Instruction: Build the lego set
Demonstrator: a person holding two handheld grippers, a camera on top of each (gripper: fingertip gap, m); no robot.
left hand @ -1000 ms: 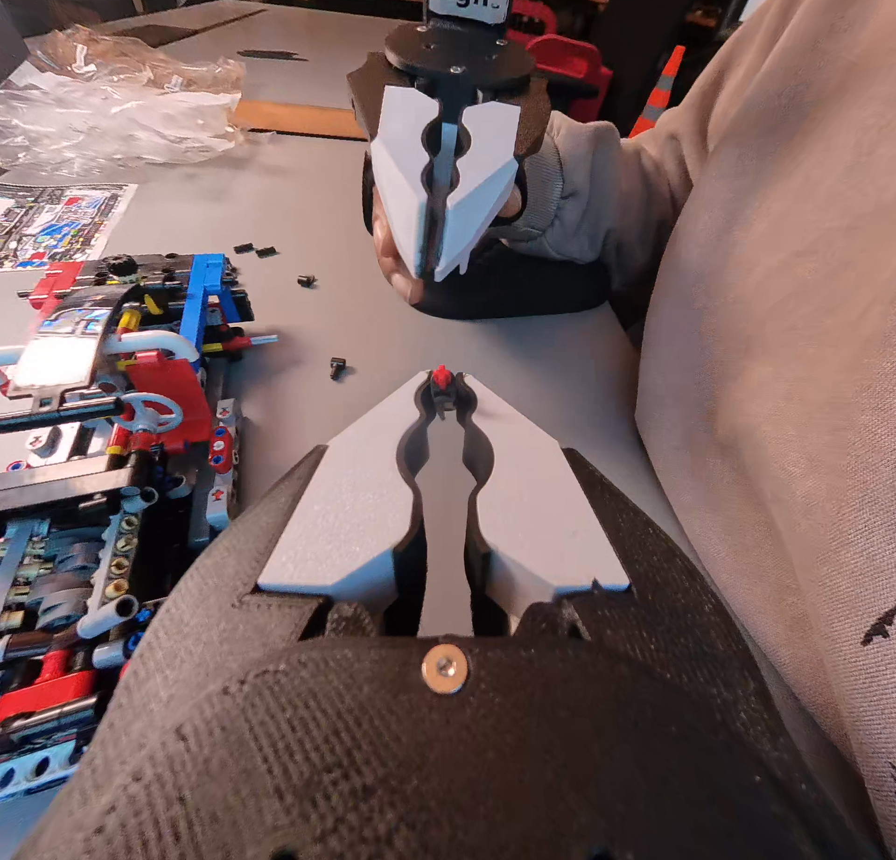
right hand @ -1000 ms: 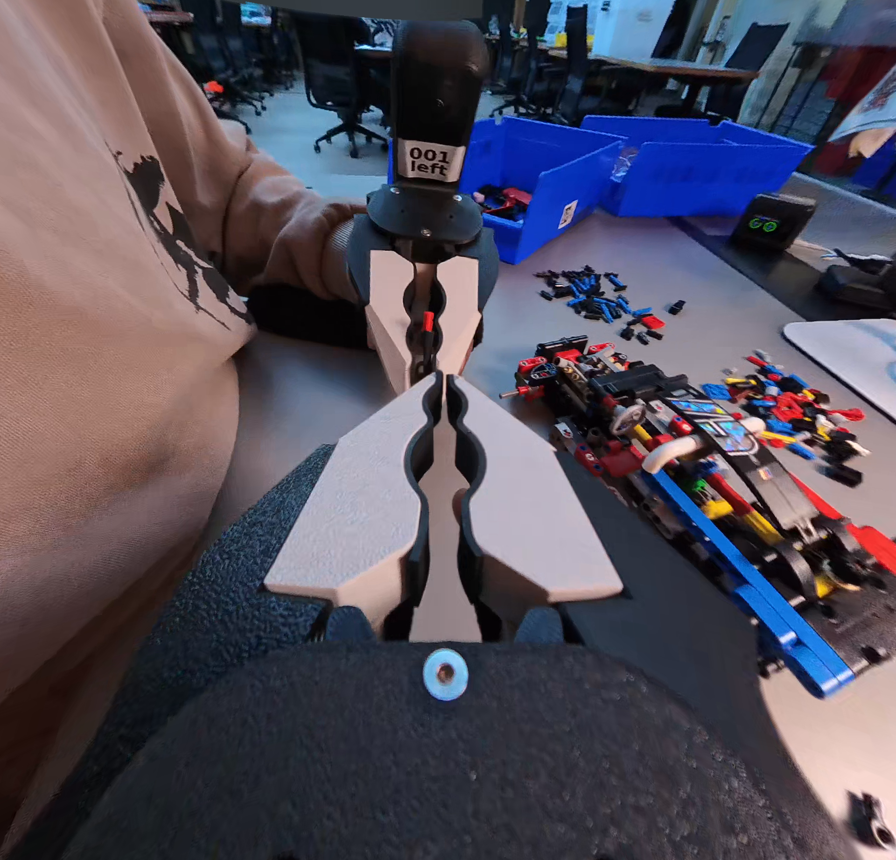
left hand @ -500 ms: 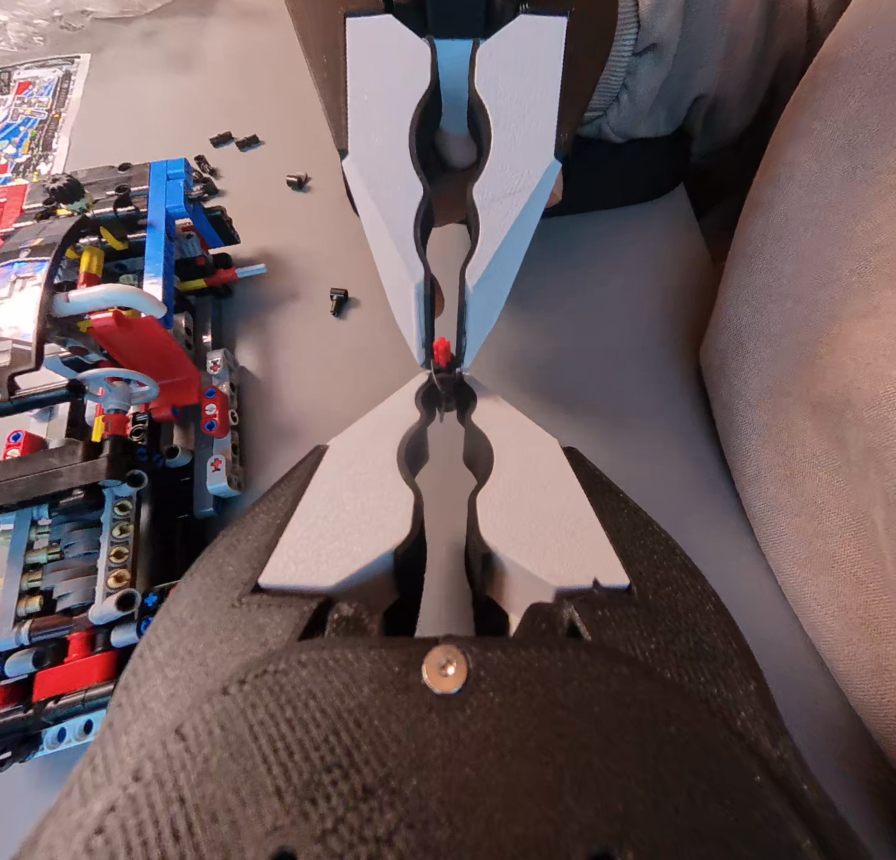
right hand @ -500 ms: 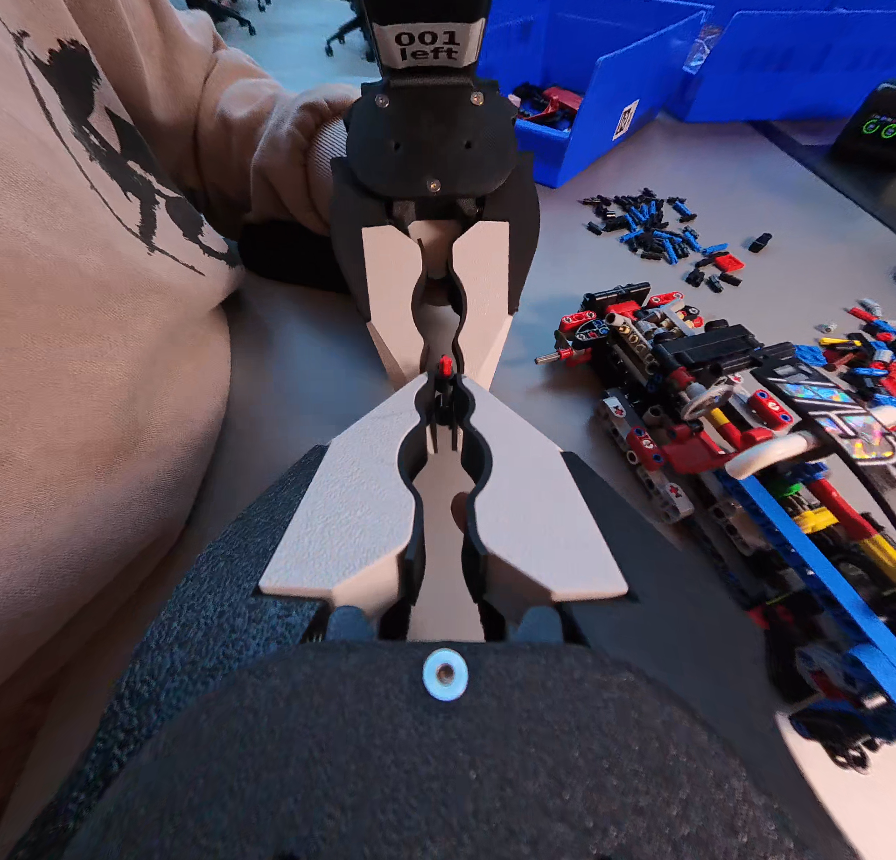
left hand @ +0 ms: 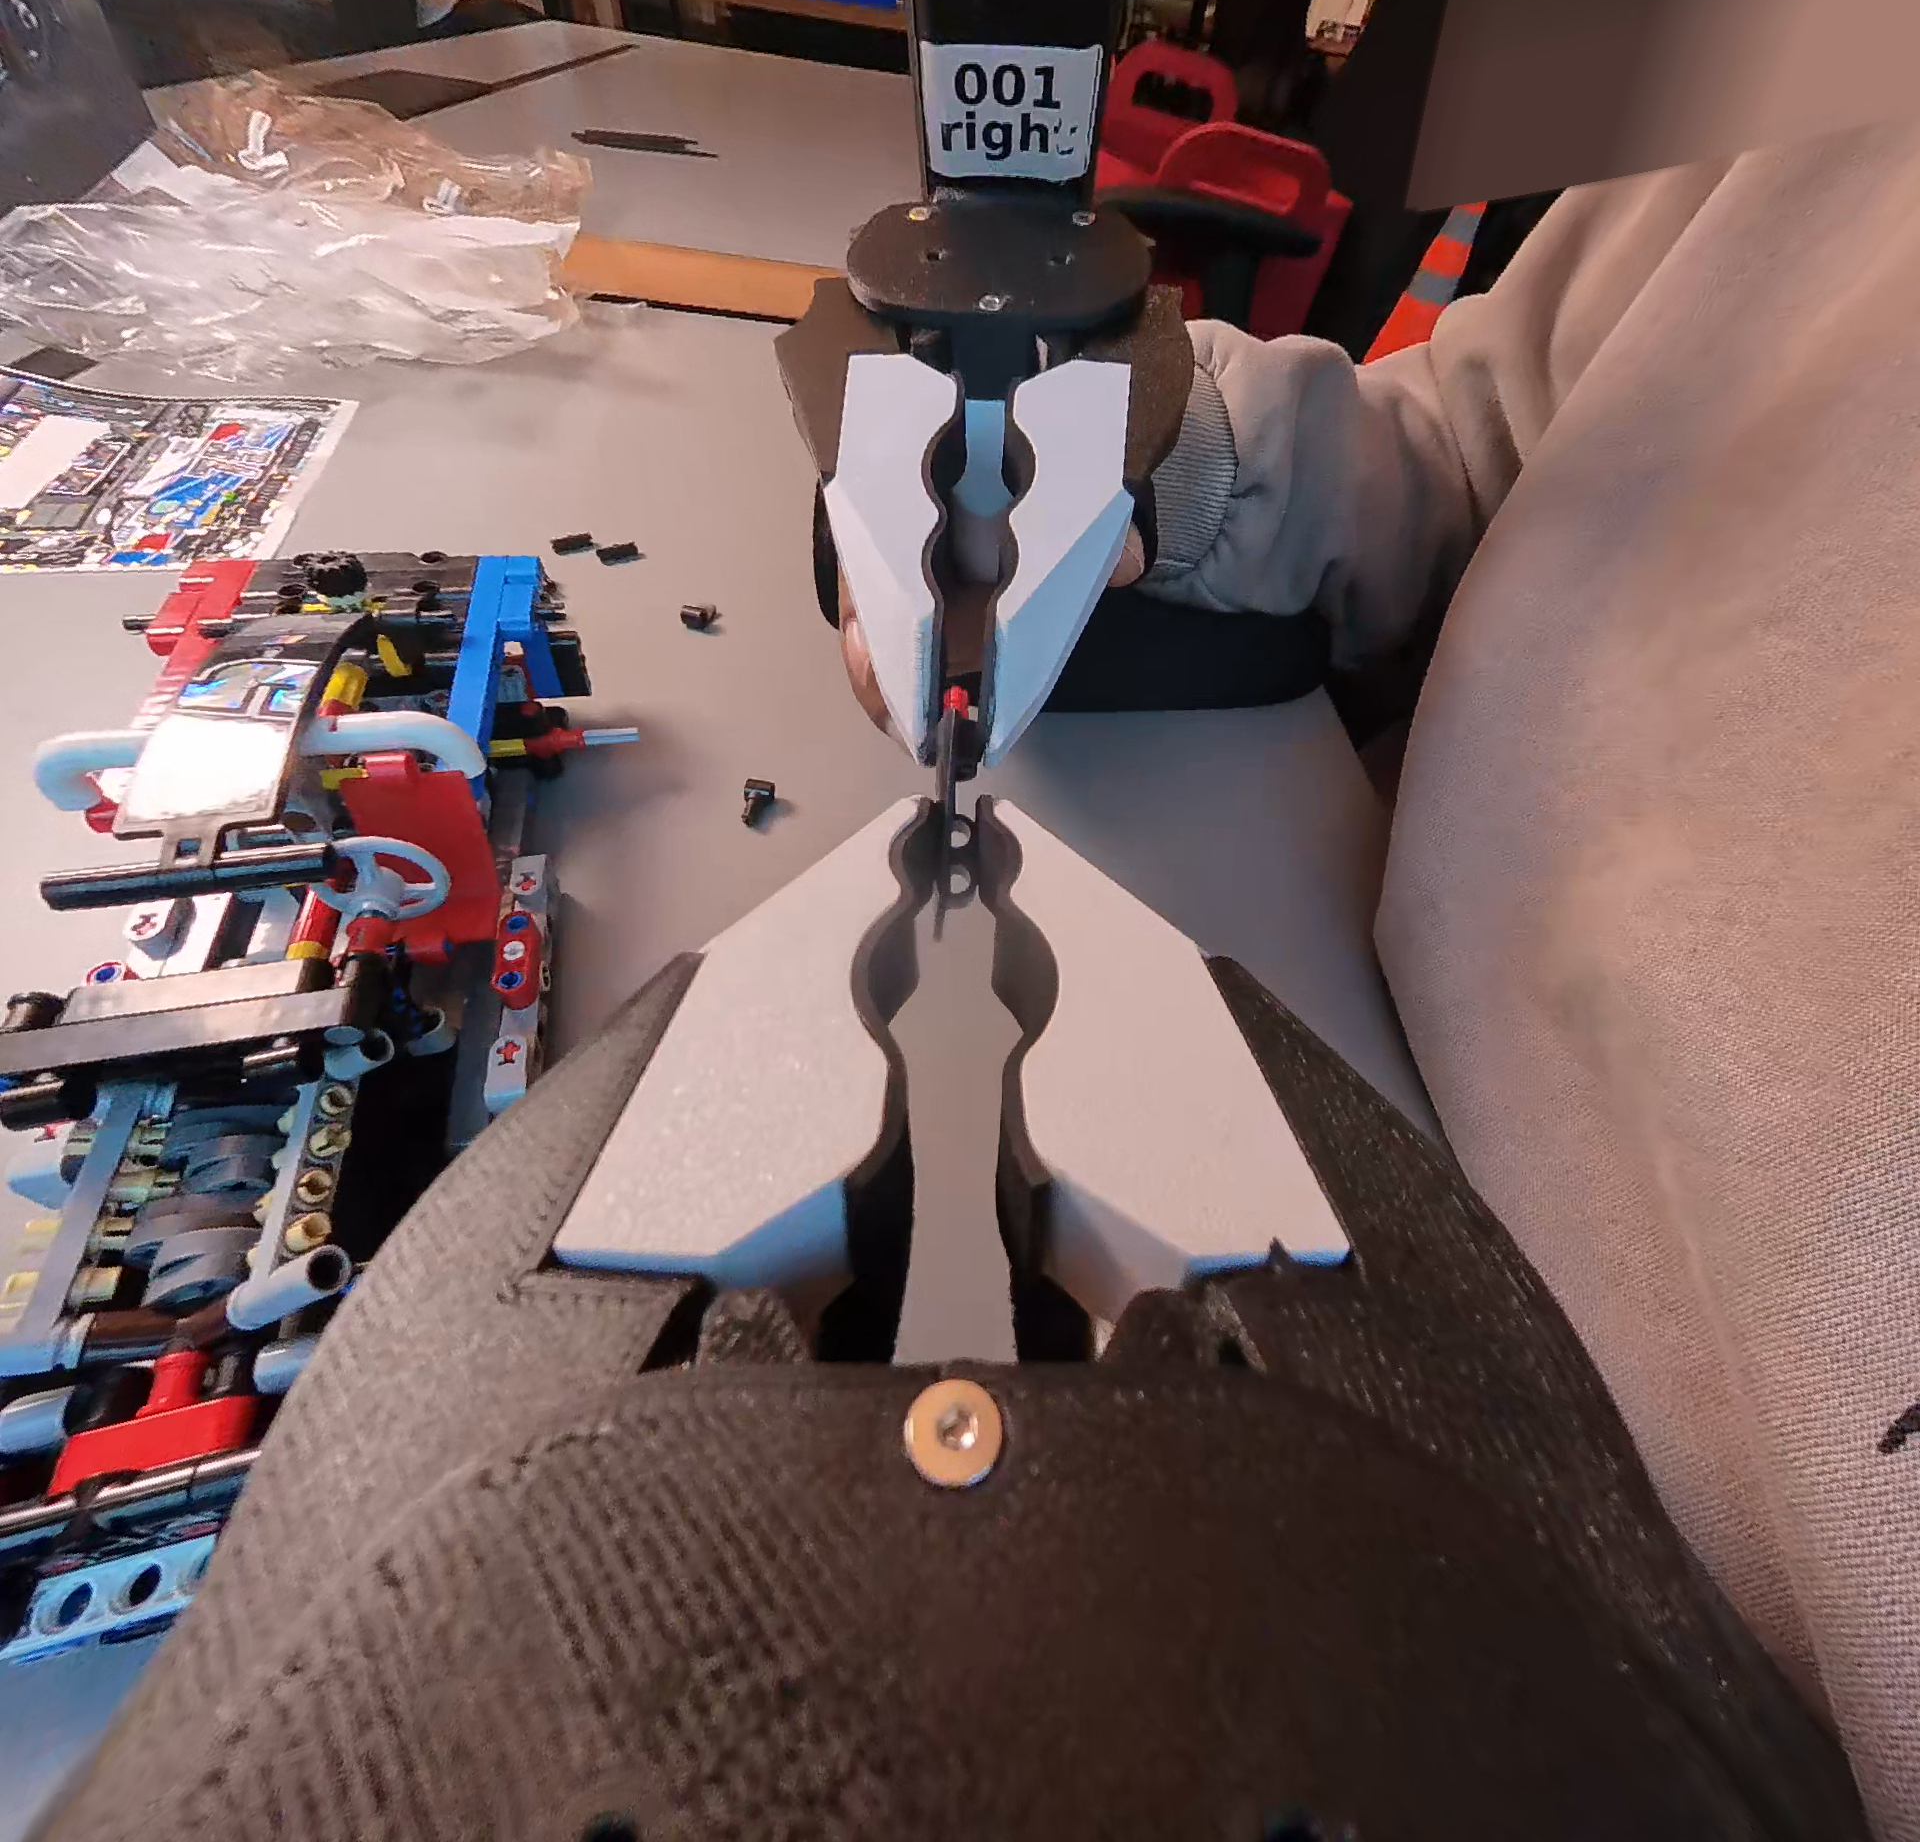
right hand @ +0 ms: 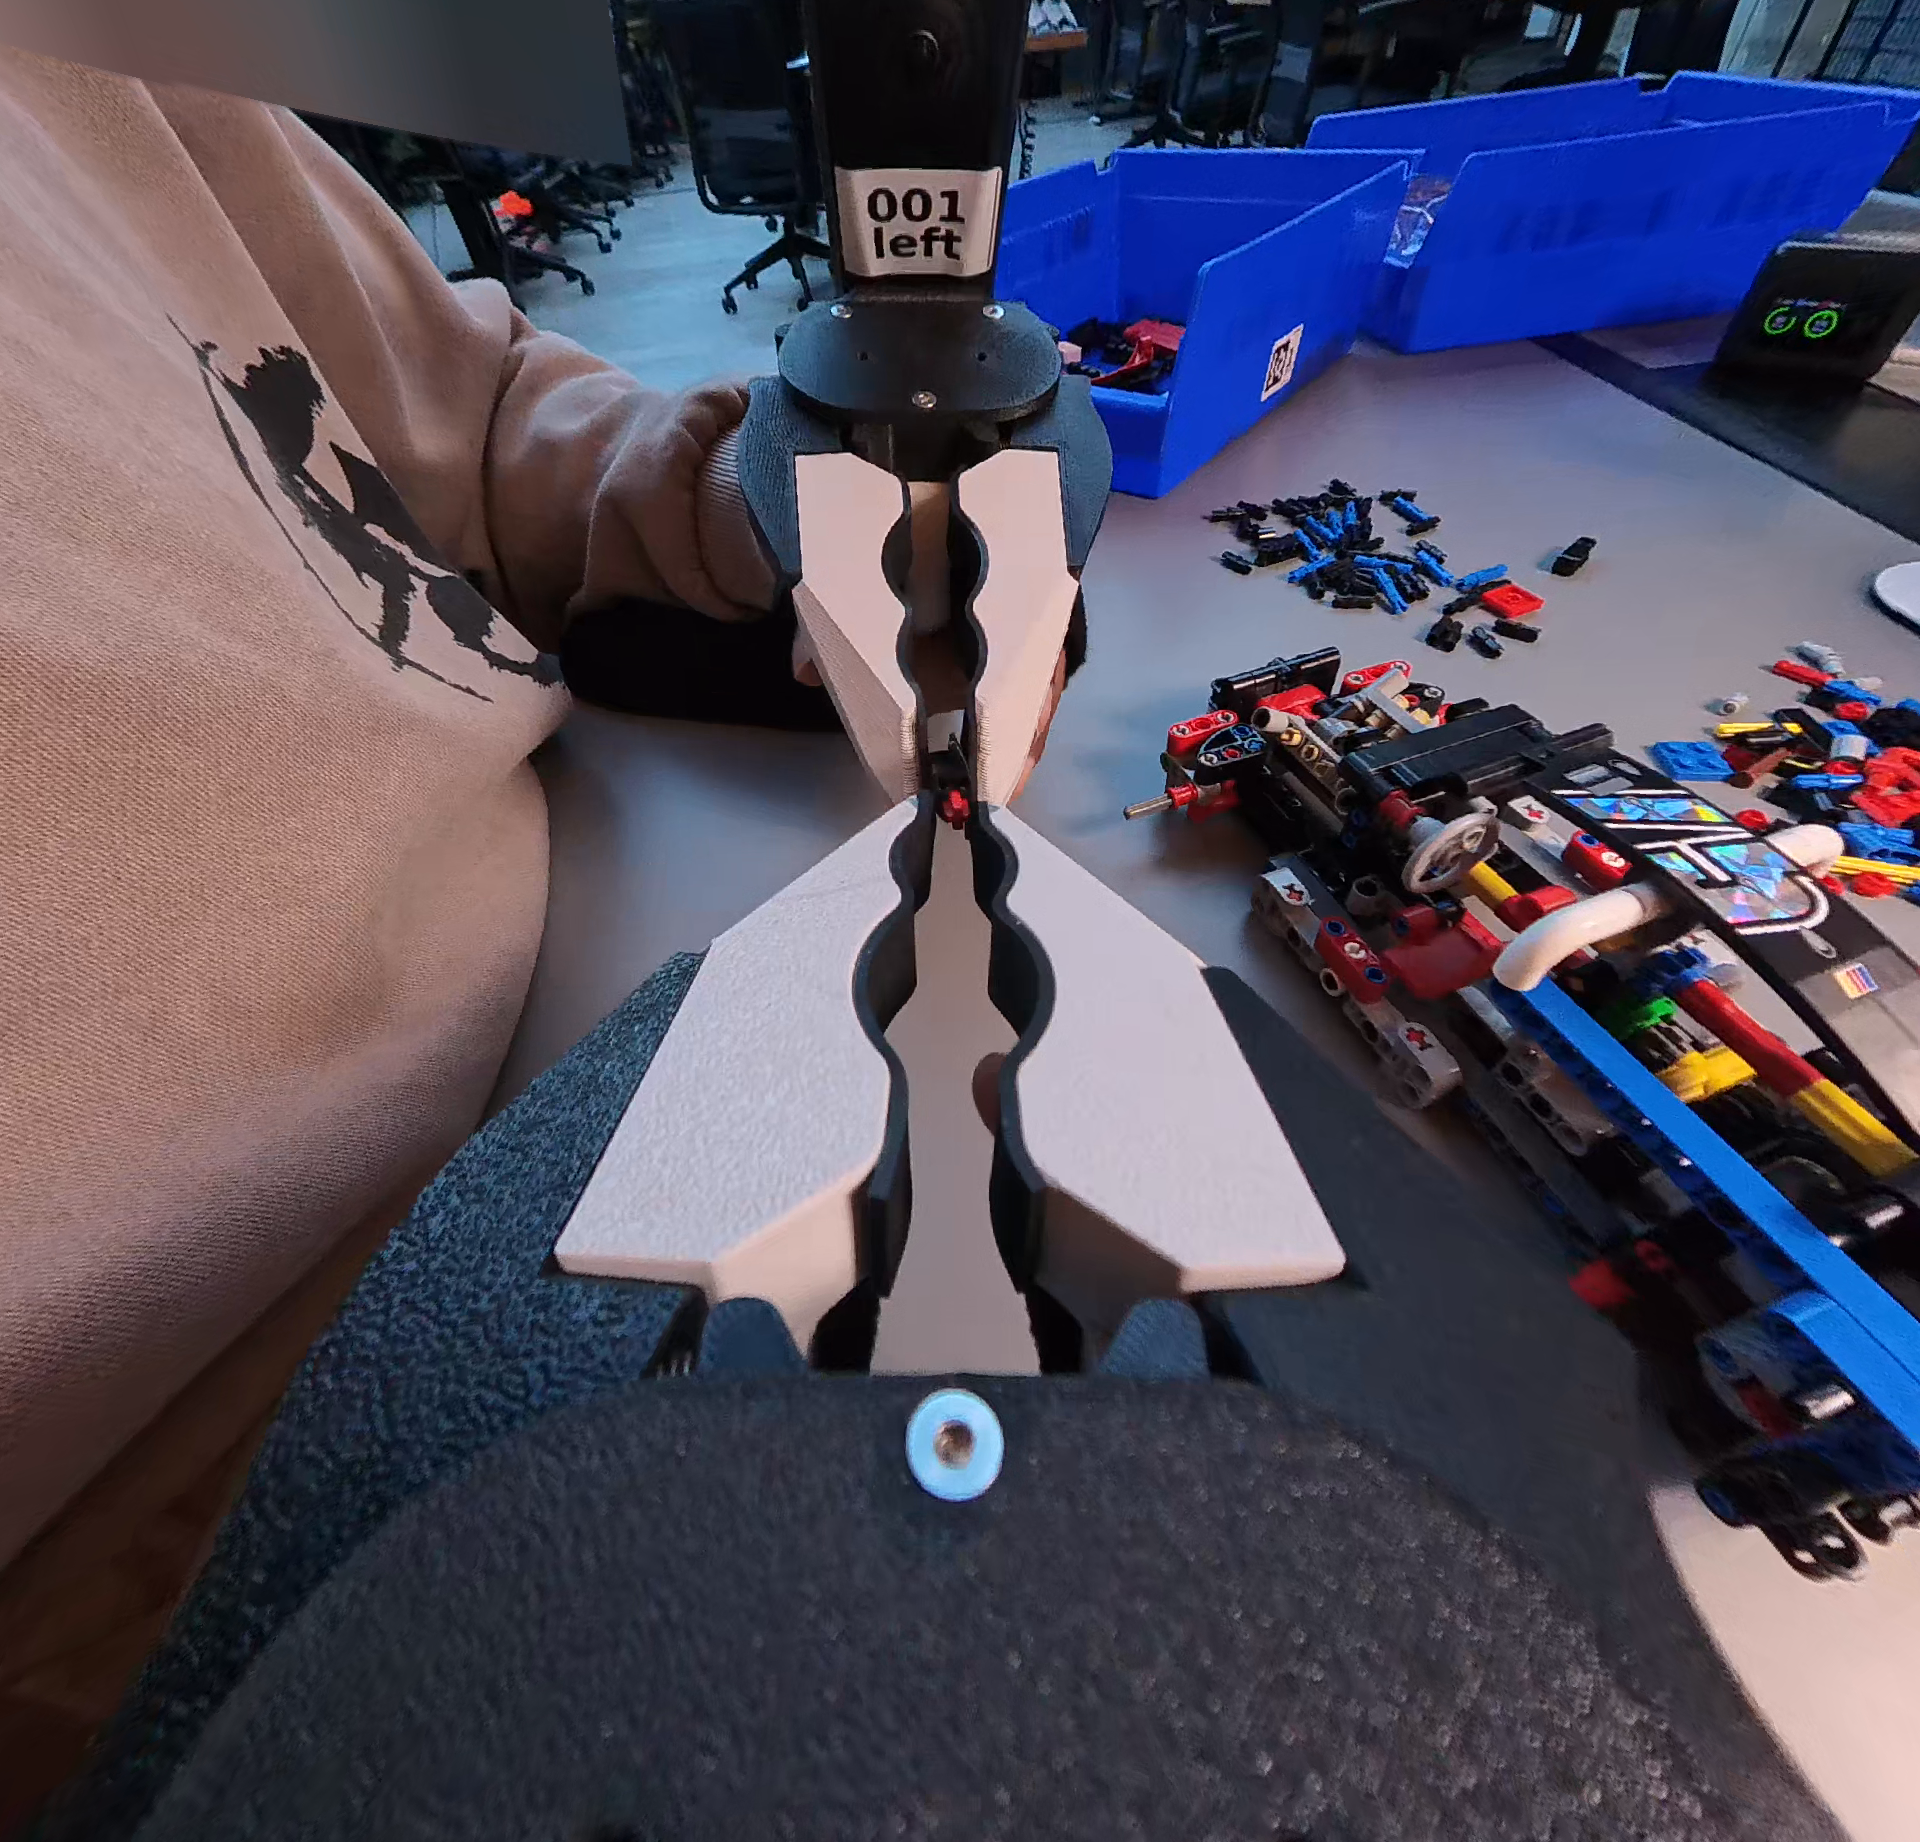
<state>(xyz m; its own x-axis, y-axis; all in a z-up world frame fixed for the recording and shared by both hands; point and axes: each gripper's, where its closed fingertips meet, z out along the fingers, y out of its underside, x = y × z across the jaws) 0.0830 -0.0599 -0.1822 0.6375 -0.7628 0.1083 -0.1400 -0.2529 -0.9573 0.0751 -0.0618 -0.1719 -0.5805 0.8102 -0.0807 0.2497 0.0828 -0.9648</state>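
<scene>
My left gripper [left hand: 952,813] is shut on a thin black Lego beam [left hand: 956,862] with round holes, held upright between its pale fingers. A small red pin [left hand: 954,699] sits at the beam's far end. My right gripper [left hand: 951,748] faces it tip to tip and is shut on that red pin. In the right wrist view my right gripper [right hand: 948,807] holds the red pin [right hand: 952,805], with my left gripper [right hand: 945,766] just beyond it. Both hover over the grey table [left hand: 1143,857], close to the person's beige sweatshirt [left hand: 1662,857].
The partly built Lego car [left hand: 260,857] lies left of my left gripper and also shows in the right wrist view [right hand: 1558,909]. Loose black pins [left hand: 758,800], an instruction sheet [left hand: 156,473] and plastic bags [left hand: 260,254] lie beyond. Piles of small parts [right hand: 1351,566] and blue bins [right hand: 1247,265] stand farther off. Only a small space, under 4 cm, lies between the two pairs of fingers.
One second ago the grippers were apart, the left holding the piece. They met tip to tip, the right closed on the red pin, and the tips have drawn slightly apart.
</scene>
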